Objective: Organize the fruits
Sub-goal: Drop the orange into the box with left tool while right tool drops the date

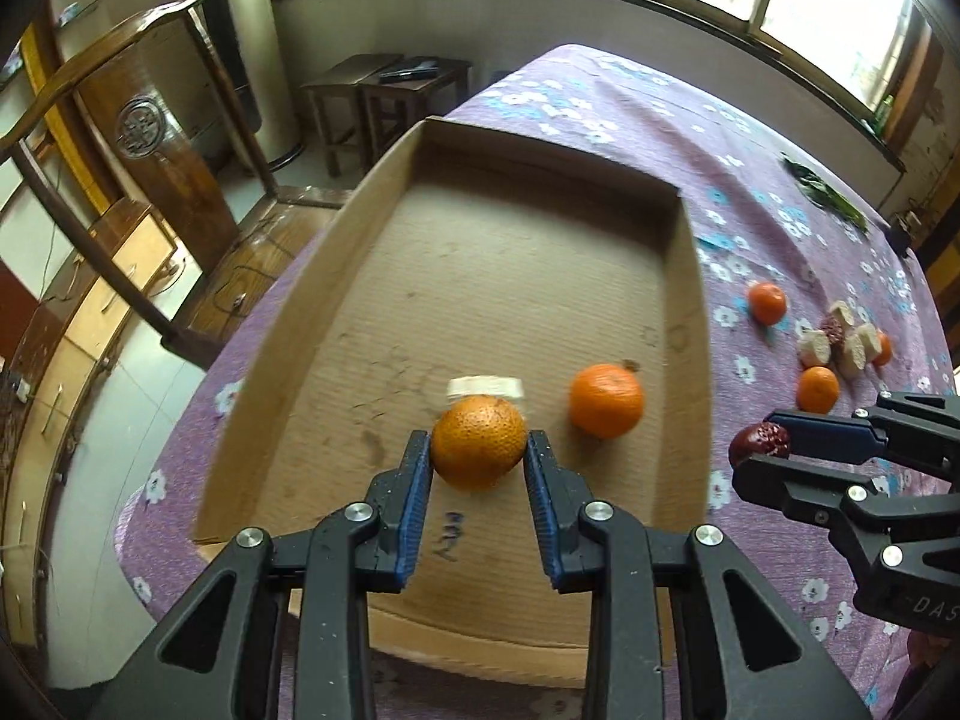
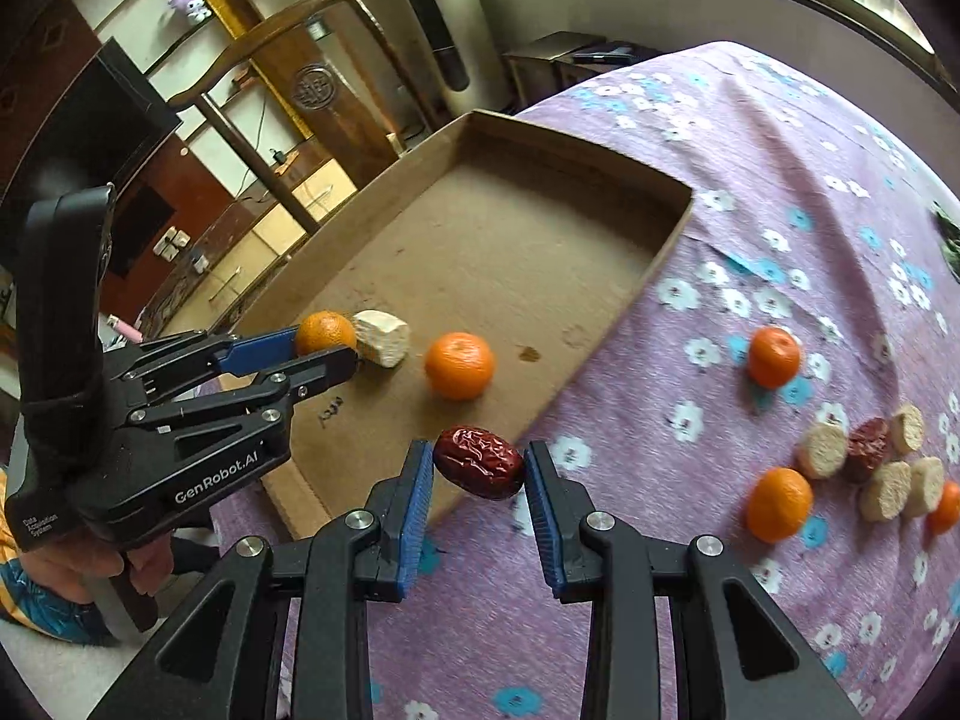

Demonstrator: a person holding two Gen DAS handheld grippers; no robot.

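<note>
The far half of the cardboard tray (image 1: 684, 276) floor lies bare, open from above. Near its front, 1 loose tangerine (image 1: 606, 400) and 1 pale chunk (image 2: 381, 338) sit close together, narrowing passage there. The tray's right wall stands between its floor and the tablecloth (image 2: 750, 138), where a fruit cluster (image 2: 870, 462) crowds the right side.

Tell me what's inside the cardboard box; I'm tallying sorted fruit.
The box holds a loose orange and a pale chunk; the left gripper holds another orange over it, hiding the floor beneath.
</note>
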